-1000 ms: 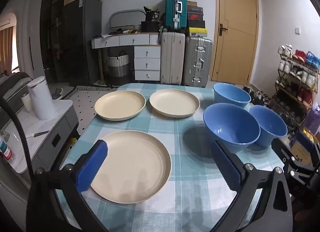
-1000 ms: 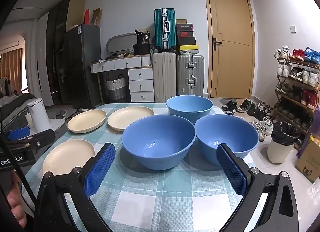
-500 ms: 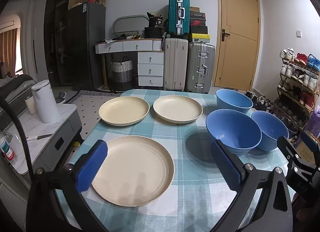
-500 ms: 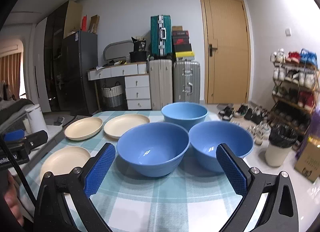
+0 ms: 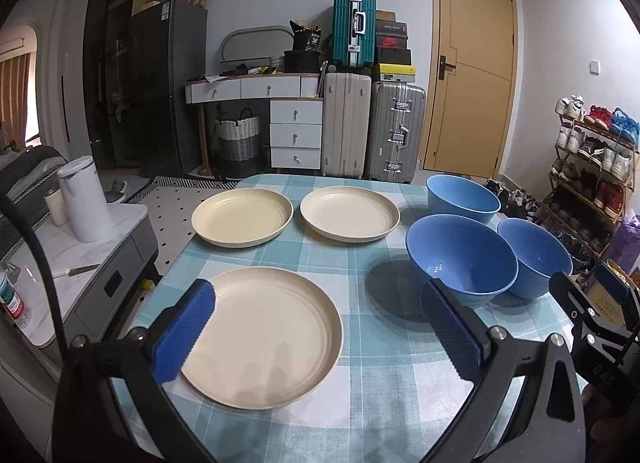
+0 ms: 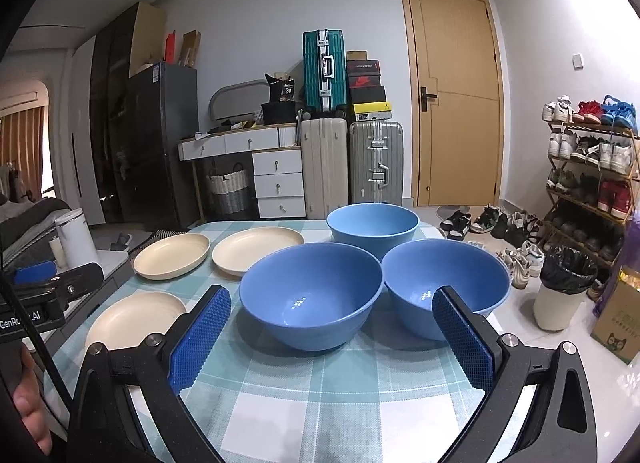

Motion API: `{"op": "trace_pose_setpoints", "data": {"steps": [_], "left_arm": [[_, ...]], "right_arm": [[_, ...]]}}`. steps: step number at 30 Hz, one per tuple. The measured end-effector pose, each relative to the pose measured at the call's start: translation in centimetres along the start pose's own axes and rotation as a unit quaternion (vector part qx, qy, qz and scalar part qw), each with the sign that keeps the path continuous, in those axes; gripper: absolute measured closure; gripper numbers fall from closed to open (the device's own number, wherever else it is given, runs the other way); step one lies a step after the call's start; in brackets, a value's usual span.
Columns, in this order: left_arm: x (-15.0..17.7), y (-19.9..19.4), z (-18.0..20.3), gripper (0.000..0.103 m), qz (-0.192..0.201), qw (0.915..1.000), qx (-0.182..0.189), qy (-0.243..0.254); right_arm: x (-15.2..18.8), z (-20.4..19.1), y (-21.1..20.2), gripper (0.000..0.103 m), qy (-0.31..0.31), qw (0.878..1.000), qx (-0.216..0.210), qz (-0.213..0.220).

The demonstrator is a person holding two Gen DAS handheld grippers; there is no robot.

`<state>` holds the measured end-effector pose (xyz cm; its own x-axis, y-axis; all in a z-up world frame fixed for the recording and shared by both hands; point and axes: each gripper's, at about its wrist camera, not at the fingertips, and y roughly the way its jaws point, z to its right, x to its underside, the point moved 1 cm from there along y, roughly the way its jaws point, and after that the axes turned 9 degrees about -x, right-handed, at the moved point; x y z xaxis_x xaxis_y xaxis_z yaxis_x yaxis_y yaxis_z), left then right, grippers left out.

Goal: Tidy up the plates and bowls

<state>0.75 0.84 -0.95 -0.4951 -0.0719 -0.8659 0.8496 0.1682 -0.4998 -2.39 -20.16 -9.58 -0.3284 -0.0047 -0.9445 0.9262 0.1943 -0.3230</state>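
Three cream plates lie on the checked tablecloth [image 5: 360,263]: a near plate [image 5: 260,335], a far left plate [image 5: 242,217] and a far middle plate [image 5: 349,213]. Three blue bowls stand to the right: a near bowl [image 5: 460,255], a right bowl [image 5: 534,257] and a far bowl [image 5: 462,197]. My left gripper [image 5: 320,327] is open and empty above the near plate. My right gripper [image 6: 330,333] is open and empty, just in front of the near bowl [image 6: 310,295], with the right bowl [image 6: 444,283] and far bowl [image 6: 372,225] behind.
A grey side cabinet [image 5: 80,259] with a white kettle [image 5: 82,199] stands left of the table. A shoe rack [image 6: 592,167] and a bin [image 6: 562,287] stand on the right. Suitcases [image 5: 374,127] and drawers line the back wall.
Both grippers have pulled back and tilted up a little, so the plates and bowls sit lower in view. Nothing on the table has moved.
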Motion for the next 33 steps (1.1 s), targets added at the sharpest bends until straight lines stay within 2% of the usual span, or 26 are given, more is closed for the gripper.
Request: {"op": "trace_pose_setpoints", "data": {"steps": [33], "left_arm": [[0.05, -0.26, 0.67, 0.0, 0.005, 0.9998, -0.007, 0.016]], "right_arm": [[-0.09, 0.2, 0.09, 0.0, 0.008, 1.0, -0.01, -0.016]]}}
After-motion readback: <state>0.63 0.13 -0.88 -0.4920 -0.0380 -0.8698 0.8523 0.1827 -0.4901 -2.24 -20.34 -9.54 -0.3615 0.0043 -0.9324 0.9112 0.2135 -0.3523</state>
